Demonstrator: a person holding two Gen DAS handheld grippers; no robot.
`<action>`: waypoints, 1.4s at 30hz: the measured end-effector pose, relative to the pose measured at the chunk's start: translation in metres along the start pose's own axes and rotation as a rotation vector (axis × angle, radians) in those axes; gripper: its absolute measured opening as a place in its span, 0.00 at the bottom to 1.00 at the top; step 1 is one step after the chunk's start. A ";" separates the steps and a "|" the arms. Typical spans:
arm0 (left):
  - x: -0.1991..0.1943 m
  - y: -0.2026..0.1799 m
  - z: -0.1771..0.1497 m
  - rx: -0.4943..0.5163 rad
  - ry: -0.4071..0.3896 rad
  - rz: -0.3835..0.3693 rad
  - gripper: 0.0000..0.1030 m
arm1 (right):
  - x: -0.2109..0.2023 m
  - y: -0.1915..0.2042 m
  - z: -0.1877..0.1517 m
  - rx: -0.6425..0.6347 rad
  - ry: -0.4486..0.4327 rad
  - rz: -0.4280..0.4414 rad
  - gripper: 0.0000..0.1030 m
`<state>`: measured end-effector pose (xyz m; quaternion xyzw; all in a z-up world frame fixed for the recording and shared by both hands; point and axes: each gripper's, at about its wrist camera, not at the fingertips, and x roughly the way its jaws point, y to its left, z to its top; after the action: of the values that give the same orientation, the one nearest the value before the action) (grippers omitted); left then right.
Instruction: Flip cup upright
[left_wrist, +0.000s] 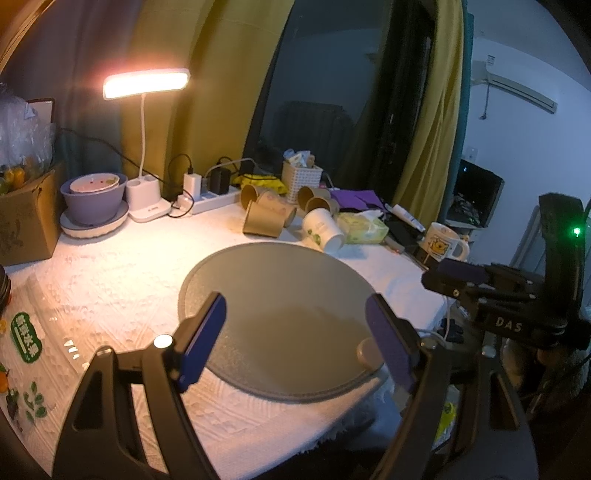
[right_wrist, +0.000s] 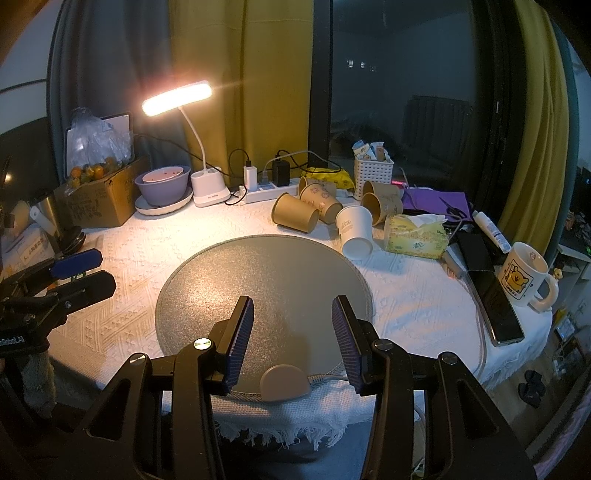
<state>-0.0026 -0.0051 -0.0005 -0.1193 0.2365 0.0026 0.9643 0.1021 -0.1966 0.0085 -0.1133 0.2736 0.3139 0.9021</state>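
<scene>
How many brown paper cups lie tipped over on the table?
5 brown cups: three clustered near the power strip, two beside the white basket. Others may hide behind them.

My left gripper (left_wrist: 295, 339) is a black frame with triangular cut-outs behind its fingers (left_wrist: 203, 341), each faced with a dark blue ribbed pad. A round silver screw head shines just behind the left finger, another behind the right. My right gripper (right_wrist: 293, 341) is built the same: black arms, blue ridged pads on the fingers (right_wrist: 240, 341), silver and black bolt heads behind them. Seen from the side, its body carries the white letters "DAS", and a small green light glows behind it.
</scene>
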 end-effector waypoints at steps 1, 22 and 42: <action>0.000 0.000 0.000 0.000 0.000 -0.001 0.77 | 0.000 0.000 0.000 0.000 0.000 0.000 0.45; 0.000 0.001 0.000 0.000 0.000 -0.001 0.77 | 0.000 0.000 0.000 -0.001 -0.001 -0.001 0.45; 0.006 0.000 0.002 0.000 0.012 -0.004 0.77 | 0.002 -0.001 0.001 0.000 0.001 -0.001 0.45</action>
<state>0.0040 -0.0050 -0.0012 -0.1198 0.2421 -0.0001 0.9628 0.1040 -0.1958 0.0082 -0.1137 0.2738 0.3133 0.9022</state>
